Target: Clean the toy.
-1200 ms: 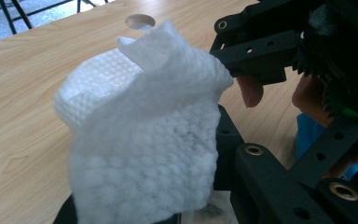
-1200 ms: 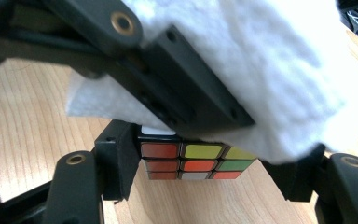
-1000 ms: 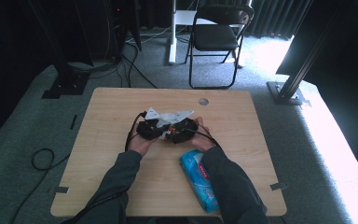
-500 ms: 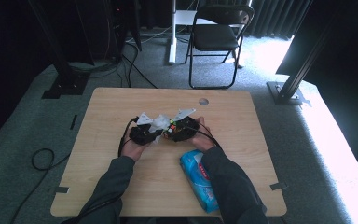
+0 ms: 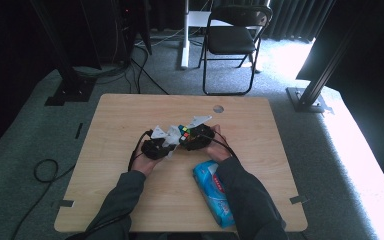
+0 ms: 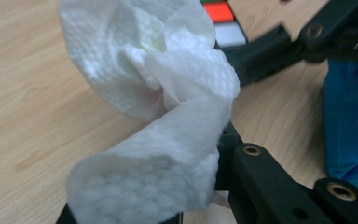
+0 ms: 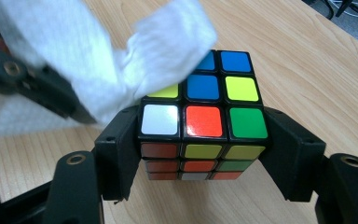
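Wiping step: right gripper [image 7: 204,154] fingers are clamping the multicoloured plastic puzzle cube [image 7: 203,122] just above the light wooden worktop [image 5: 130,120]; left gripper [image 6: 205,186] fingers are pinching the crumpled white paper tissue [image 6: 168,107] onto its top. Next, probably: turning the cube to expose another face.

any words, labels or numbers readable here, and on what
None can be read.
Blue wipes packet: red marks on its top, too small and blurred to read.
Puzzle cube held in the right tongs: plain colour stickers, no print.
Paper towel in the left tongs: embossed pattern, no text.
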Available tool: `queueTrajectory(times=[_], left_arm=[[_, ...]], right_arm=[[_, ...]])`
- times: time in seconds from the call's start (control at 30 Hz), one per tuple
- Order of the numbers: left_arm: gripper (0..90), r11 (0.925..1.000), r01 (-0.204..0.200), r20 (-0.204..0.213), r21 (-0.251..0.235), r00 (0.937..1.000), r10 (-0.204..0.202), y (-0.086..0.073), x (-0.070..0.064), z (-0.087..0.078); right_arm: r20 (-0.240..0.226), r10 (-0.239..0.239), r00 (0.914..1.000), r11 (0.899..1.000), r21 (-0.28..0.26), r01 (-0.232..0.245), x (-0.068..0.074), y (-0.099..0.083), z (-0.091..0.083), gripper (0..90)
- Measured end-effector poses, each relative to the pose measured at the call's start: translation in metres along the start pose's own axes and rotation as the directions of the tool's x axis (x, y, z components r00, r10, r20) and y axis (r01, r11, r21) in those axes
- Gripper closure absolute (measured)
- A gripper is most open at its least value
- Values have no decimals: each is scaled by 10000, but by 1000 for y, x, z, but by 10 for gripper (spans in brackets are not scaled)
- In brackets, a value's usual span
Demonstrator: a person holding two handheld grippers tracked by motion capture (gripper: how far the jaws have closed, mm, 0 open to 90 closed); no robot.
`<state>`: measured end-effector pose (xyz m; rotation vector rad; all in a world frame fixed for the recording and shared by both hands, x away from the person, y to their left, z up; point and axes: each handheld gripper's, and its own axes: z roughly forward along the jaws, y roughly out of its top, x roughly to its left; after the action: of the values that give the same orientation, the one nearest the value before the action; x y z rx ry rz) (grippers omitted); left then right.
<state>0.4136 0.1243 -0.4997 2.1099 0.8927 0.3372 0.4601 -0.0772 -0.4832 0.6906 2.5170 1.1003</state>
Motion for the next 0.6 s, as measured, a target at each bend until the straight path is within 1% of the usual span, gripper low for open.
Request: queueTrajectory(times=[0.03, 0.2, 0.27, 0.33, 0.47, 0.53, 0.6], left_arm=[[860, 9997, -108, 8, 206, 9999, 108, -3, -3, 5], [861, 9979, -233, 65, 600, 9997, 229, -9, -7, 16], [860, 9973, -225, 77, 697, 9997, 220, -11, -9, 21], [861, 9961, -310, 93, 832, 9995, 303, -12, -10, 23], [860, 9959, -377, 103, 828, 9993, 369, -12, -12, 23], [860, 9965, -418, 87, 729, 9991, 413, -10, -13, 21], [860, 9978, -376, 67, 549, 9993, 372, -8, -13, 18]], right_arm=[[0, 0, 10000, 10000, 0, 0, 0, 0, 0, 342], [-144, 116, 9998, 9998, -181, -119, -1, 1, -1, 342], [-207, 154, 9997, 9995, -281, -160, -2, 1, -3, 342], [-237, 183, 9996, 9993, -329, -190, -2, 2, -3, 342], [-251, 181, 9995, 9994, -299, -188, -2, 1, -2, 342], [-257, 204, 9995, 9993, -309, -212, -2, 1, -2, 342], [-237, 165, 9996, 9995, -283, -171, -2, 1, -2, 342]])
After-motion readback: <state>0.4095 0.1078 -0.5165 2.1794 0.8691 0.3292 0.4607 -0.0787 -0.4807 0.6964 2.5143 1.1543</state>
